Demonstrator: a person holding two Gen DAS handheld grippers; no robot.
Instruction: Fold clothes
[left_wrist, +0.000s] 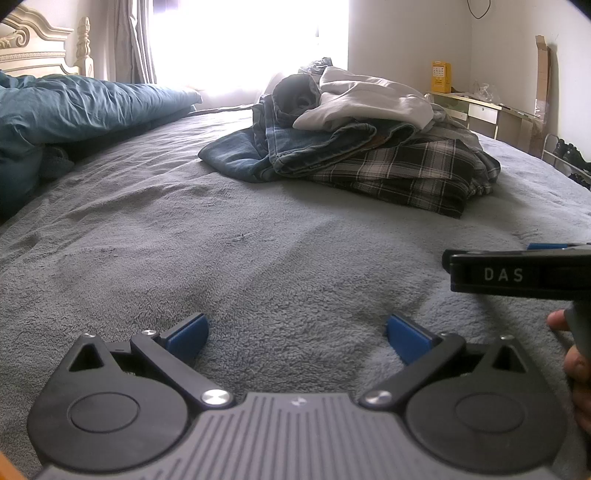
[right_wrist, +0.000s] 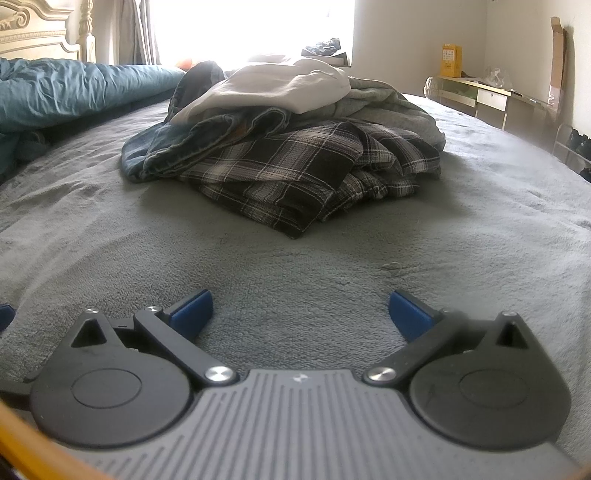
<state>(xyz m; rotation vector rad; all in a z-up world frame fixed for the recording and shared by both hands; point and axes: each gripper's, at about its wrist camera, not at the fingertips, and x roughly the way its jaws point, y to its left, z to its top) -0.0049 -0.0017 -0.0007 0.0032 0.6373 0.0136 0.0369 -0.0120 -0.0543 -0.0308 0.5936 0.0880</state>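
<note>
A pile of clothes lies on the grey bed cover (left_wrist: 184, 240) (right_wrist: 461, 240). A black-and-white plaid shirt (left_wrist: 410, 173) (right_wrist: 295, 177) is at the bottom front, blue jeans (left_wrist: 303, 147) (right_wrist: 192, 140) lie over it, and a white garment (left_wrist: 365, 103) (right_wrist: 280, 90) is on top. My left gripper (left_wrist: 297, 334) hovers low over bare cover, open, well short of the pile. My right gripper (right_wrist: 301, 308) is also open and empty, facing the plaid shirt from a distance. In the left wrist view the right gripper's black body (left_wrist: 517, 275) sits at the right edge with a hand (left_wrist: 576, 365) behind it.
A bunched teal duvet (left_wrist: 74, 110) (right_wrist: 74, 92) lies along the left by the cream headboard (left_wrist: 33, 44). At the far right stand a low table (left_wrist: 480, 109) (right_wrist: 491, 96) with a yellow box (left_wrist: 441, 75) and a shoe rack (left_wrist: 569, 158). A bright window (left_wrist: 240, 44) is behind.
</note>
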